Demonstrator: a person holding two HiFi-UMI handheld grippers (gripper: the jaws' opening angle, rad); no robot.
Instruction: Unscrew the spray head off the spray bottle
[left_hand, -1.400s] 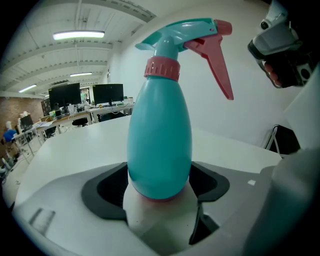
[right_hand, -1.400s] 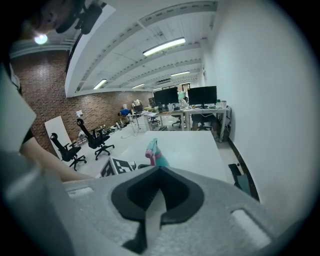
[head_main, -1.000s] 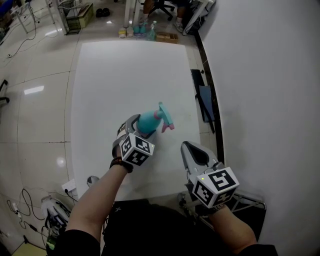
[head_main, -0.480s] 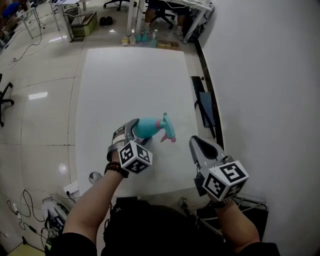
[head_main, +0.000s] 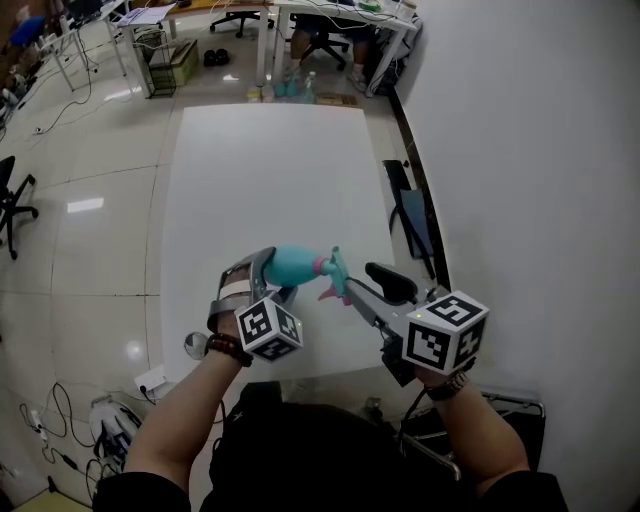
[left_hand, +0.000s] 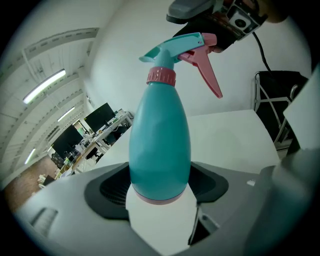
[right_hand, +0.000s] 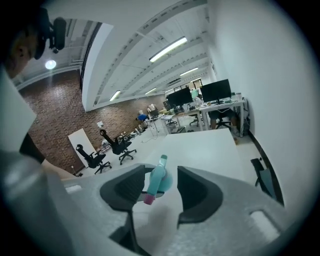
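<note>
Our left hand-held gripper (left_hand: 160, 186) grasps the spray bottle (left_hand: 160, 145) near its bottom: the two dark pads press on the teal body from both sides. The bottle runs out along the jaws, and its spray head (left_hand: 175, 47) with the pink trigger (left_hand: 206, 72) is at the far end. In the head view the bottle points sideways toward our right hand-held gripper (head_main: 358, 283), over the near part of the white surface (head_main: 270, 160). The jaws of the right hand-held gripper have just been opening and now stand apart. In its own view the spray head shows in the gap between them, and the pads do not press on it.
</note>
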